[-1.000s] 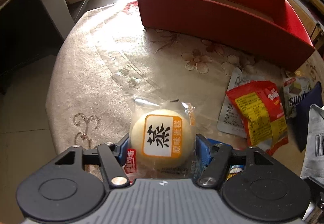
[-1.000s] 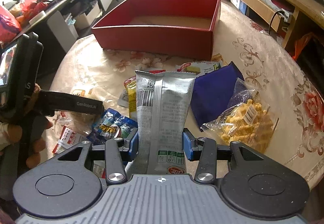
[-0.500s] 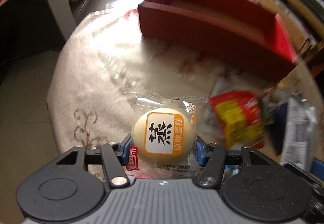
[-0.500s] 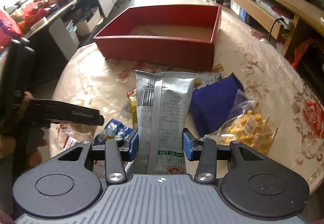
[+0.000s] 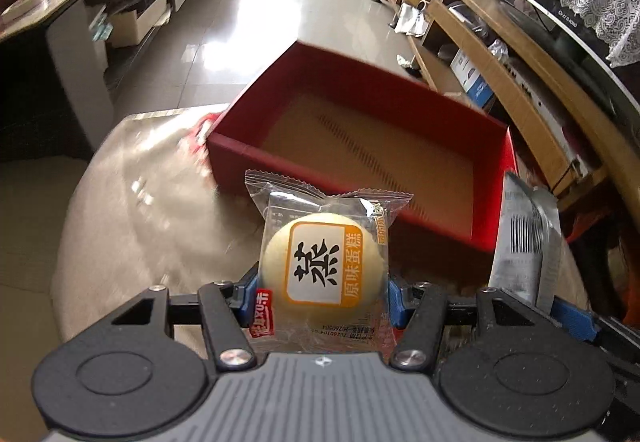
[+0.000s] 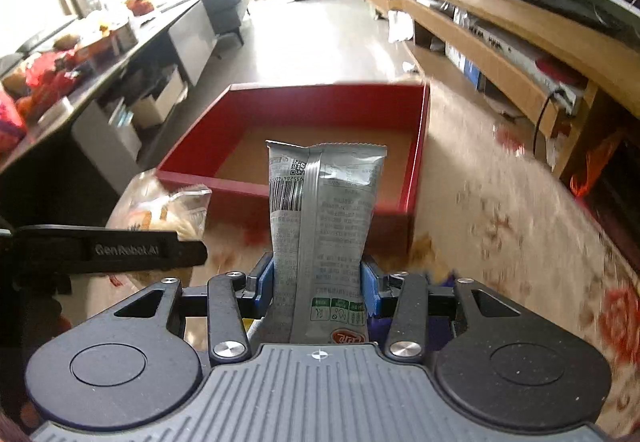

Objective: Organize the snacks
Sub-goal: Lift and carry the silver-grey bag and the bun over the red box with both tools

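Both tongs have come up off the table since a second ago, and the scattered snack packs that lay below them have dropped out of sight. The left gripper [image 5: 322, 296] is squeezed on a round yellow steamed cake in a clear plastic wrapper [image 5: 323, 270], with a blue pad pressed on each side of it. The right gripper [image 6: 318, 284] is squeezed on a tall silver foil snack bag [image 6: 320, 226], which stands upright between its blue pads.

Just past both snacks sits the big red cardboard box with a brown floor [image 5: 400, 162]. Nothing can be seen inside it. Its near red wall stands between each held snack and the brown floor.

From the right wrist view, the left gripper's black finger [image 6: 108, 250] reaches across on the left, with the wrapped cake poking out past it. From the left wrist view, the silver bag shows at the right edge, close beside the box corner.

Under it all is the round table with a beige flowered cloth [image 6: 520, 242]. A long wooden shelf unit [image 6: 500, 42] runs along the wall on the right.
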A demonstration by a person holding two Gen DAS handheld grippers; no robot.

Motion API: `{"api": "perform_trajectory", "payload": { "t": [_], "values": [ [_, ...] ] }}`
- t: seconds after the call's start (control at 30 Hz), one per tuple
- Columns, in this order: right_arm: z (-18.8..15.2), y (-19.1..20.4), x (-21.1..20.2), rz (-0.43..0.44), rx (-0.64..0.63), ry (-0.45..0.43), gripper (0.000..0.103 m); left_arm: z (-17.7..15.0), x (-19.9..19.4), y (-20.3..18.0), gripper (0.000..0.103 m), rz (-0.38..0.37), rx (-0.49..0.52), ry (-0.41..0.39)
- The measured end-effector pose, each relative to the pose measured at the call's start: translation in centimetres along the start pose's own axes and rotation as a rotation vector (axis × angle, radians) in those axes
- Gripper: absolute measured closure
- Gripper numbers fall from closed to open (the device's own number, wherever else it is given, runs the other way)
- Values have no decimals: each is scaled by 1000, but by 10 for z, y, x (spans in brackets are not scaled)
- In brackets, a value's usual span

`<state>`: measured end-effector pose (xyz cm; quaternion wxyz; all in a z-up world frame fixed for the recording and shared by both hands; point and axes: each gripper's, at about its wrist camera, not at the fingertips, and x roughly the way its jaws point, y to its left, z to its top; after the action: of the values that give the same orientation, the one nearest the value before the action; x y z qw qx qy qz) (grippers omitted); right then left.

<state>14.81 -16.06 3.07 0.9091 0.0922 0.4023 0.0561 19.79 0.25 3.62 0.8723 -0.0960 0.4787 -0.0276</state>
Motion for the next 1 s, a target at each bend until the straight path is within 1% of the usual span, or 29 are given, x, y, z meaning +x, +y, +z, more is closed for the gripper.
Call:
{"api": "perform_trajectory", "payload": {
  "t": [0.17,0.33,0.43,0.53,0.67,0.8,0.9,1.0],
  "values": [
    [28,-7,18,-6,31,-30,52,32,14,-18,46,4,20,-43],
    [52,-14,40,-13,47,-45,52,59,33,-23,46,-3,25,-73],
    [61,-16,52,-15,38,-52,52,71,48,-27,46,26,33,-91],
    [67,-16,69,-24,40,-40,52,77,62,-25,46,48,26,-87],
    [72,-12,86,-28,4,-19,52,80,80,-20,46,71,19,-77],
    [72,-10,97,-22,-18,-2,52,79,92,-20,46,105,47,-79],
    [70,-12,105,-23,-15,16,52,78,98,-19,46,104,50,-69],
    [69,-12,109,-34,-25,32,52,76,107,-18,46,95,36,-38]
  ]
}}
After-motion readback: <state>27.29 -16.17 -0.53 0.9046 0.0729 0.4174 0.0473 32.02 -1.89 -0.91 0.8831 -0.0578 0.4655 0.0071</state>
